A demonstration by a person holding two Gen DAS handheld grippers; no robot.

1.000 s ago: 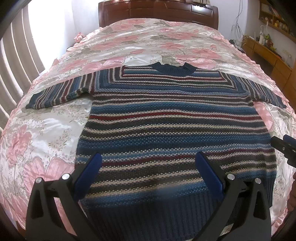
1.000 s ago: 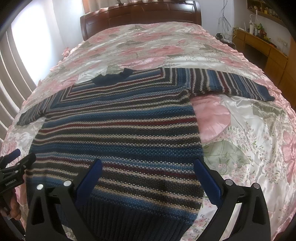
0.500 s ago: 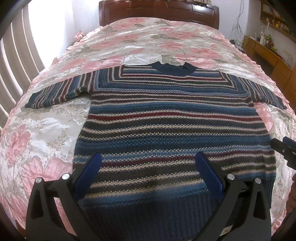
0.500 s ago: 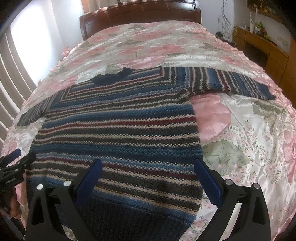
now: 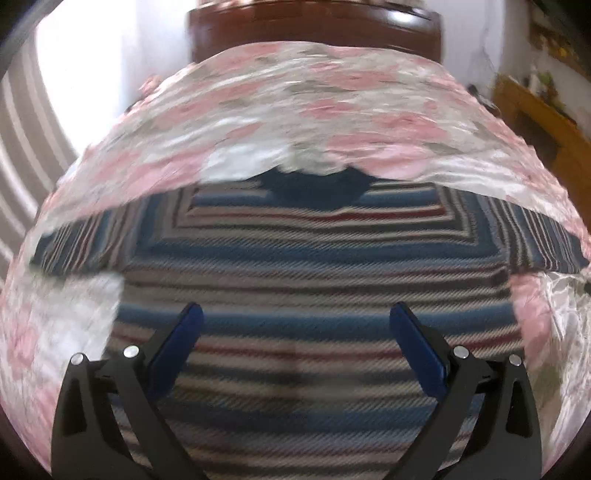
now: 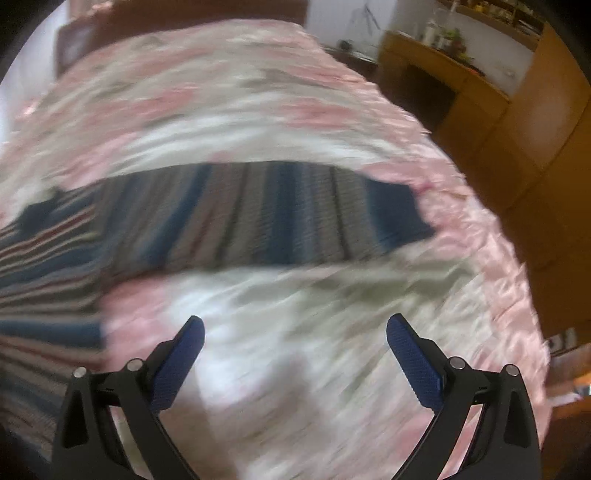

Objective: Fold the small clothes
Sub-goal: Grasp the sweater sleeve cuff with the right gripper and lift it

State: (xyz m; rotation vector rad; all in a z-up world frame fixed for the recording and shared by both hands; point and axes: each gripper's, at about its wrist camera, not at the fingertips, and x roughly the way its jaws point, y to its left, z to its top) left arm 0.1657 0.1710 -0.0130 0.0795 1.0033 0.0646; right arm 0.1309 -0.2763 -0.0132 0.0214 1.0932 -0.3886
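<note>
A striped knit sweater [image 5: 314, 266] in blue, grey, cream and dark red lies flat on the bed, dark blue collar [image 5: 314, 186] at the far side, sleeves spread out. My left gripper [image 5: 295, 314] is open above the sweater's body, nothing between its blue pads. In the right wrist view the sweater's right sleeve [image 6: 266, 218] stretches across the middle, its cuff toward the right. My right gripper [image 6: 295, 323] is open over bare bedspread just short of that sleeve. Both views are blurred by motion.
A pink floral satin bedspread [image 5: 332, 110] covers the bed, with a dark wooden headboard [image 5: 314, 33] at the far end. Wooden cabinets [image 6: 517, 122] stand past the bed's right edge. Striped blinds [image 5: 22, 129] hang at the left.
Both grippers have moved forward up the bed. The right one has swung right, off the sweater's body toward the right sleeve. The sweater lies as before.
</note>
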